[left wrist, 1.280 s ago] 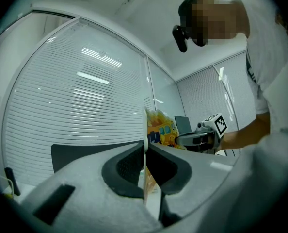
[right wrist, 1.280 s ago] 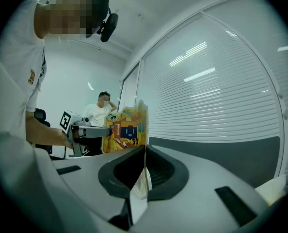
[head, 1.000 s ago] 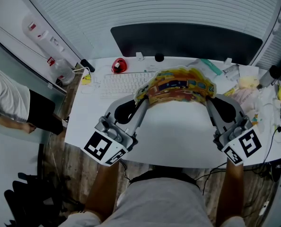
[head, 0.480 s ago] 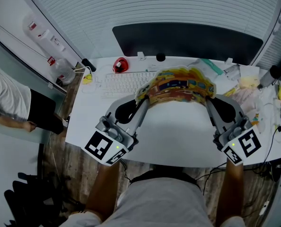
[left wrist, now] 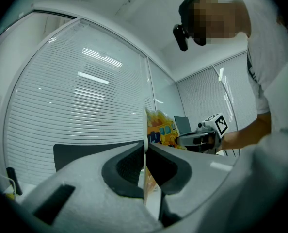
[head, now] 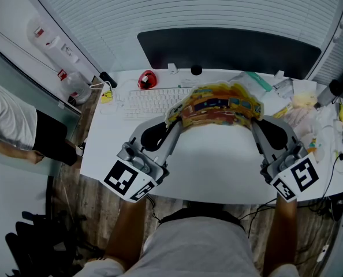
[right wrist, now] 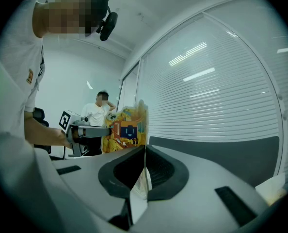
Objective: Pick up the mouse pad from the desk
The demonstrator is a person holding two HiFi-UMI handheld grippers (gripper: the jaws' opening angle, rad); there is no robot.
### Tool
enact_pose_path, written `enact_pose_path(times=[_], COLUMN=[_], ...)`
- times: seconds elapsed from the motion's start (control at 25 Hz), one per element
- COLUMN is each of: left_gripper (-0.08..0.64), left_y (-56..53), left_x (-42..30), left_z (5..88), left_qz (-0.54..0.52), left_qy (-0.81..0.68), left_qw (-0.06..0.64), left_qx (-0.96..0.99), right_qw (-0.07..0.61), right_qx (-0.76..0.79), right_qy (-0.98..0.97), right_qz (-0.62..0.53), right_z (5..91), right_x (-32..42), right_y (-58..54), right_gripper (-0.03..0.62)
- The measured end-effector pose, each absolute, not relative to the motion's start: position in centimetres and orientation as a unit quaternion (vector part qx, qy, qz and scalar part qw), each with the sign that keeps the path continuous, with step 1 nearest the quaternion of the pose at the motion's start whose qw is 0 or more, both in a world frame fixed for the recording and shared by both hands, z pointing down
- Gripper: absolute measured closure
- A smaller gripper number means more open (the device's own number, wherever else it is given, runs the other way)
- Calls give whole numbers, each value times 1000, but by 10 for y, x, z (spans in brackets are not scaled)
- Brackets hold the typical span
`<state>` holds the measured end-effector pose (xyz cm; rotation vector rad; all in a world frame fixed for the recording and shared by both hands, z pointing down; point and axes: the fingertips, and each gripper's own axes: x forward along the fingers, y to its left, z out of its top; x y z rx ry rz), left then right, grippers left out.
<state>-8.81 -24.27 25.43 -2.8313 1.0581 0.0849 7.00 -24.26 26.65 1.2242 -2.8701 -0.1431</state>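
Note:
The mouse pad (head: 215, 105), printed with a yellow and orange cartoon, hangs bowed between my two grippers above the white desk (head: 108, 137). My left gripper (head: 174, 122) is shut on its left edge and my right gripper (head: 255, 122) is shut on its right edge. In the left gripper view the pad's thin edge (left wrist: 145, 125) stands upright, pinched in my left gripper (left wrist: 145, 147), and the right gripper (left wrist: 202, 139) shows beyond it. In the right gripper view the pad (right wrist: 127, 125) rises from the shut right gripper (right wrist: 144, 154), with the left gripper (right wrist: 81, 130) at its far side.
A white keyboard (head: 151, 101) lies behind the pad, with a red object (head: 145, 79) and a dark monitor (head: 229, 48) further back. Loose clutter and cables (head: 310, 108) crowd the desk's right end. A seated person (head: 10, 120) is left of the desk.

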Motion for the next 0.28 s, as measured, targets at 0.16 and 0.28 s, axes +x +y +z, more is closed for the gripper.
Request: enact_pose_path(times=[0.16, 0.28], left_gripper=[537, 538], left_y=[-243, -244], left_x=[-89, -88], left_z=[256, 257], left_qz=[27, 27], left_qy=[350, 350], left_qw=[59, 59], left_qx=[-934, -934], right_qw=[10, 11], right_qx=[391, 391], right_qy=[-919, -919], right_qz=[-45, -45], right_z=[269, 270], right_x=[69, 70], right_y=[-244, -244], right_gripper=[574, 574])
